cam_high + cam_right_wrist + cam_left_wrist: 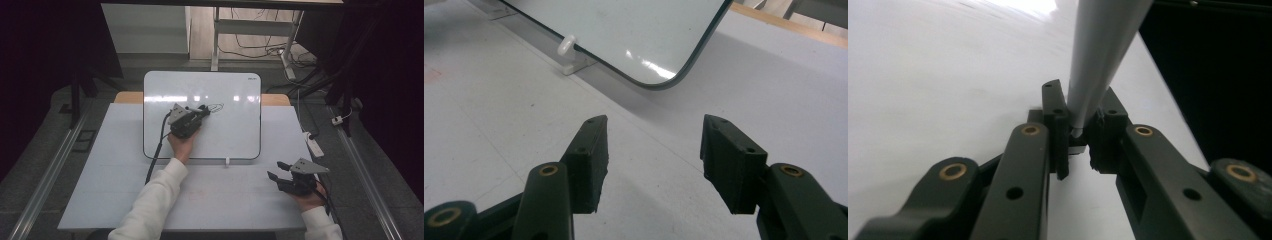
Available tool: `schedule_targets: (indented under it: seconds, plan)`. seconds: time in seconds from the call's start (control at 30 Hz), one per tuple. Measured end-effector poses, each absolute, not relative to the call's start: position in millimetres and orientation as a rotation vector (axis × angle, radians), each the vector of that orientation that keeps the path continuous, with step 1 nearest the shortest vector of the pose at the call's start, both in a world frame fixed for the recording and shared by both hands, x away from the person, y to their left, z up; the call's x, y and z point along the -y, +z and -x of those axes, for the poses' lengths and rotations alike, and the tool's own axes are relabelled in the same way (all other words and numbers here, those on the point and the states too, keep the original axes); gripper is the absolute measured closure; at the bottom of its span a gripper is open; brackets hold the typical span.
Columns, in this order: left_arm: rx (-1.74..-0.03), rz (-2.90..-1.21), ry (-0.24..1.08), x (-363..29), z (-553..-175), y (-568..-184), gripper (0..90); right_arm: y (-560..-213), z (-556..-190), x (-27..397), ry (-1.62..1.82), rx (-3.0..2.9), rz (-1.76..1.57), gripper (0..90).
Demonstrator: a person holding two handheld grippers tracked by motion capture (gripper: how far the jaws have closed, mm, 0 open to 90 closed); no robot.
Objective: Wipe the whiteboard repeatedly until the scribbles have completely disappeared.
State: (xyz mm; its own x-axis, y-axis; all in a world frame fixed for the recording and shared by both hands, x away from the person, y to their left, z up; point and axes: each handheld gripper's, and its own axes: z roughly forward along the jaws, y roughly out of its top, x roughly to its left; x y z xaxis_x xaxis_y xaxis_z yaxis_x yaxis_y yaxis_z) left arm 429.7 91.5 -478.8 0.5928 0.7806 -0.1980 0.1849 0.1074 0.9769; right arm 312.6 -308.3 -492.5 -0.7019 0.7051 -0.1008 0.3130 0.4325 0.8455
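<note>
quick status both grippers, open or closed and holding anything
left gripper: closed on a grey marker, over the whiteboard.
right gripper: open, holding nothing, over the table.

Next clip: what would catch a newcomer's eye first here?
The whiteboard lying flat mid-table, with a small dark scribble near its centre. The left gripper sits right at that scribble, jaws shut on a grey marker. The right gripper rests open on the table near the board's lower right corner.
</note>
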Motion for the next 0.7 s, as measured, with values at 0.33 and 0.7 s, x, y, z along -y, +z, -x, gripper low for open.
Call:
schedule_targets:
  seconds: [0.33,0.7]
  plan:
    - [-0.837,-1.439,0.503,-59,-431,-485,79.0,-491,-311,307,1.189,-2.242,-0.856,44.8]
    - [-0.838,-1.433,0.531,-58,-443,-474,79.0,-492,-312,310,1.194,-2.239,-0.863,44.8]
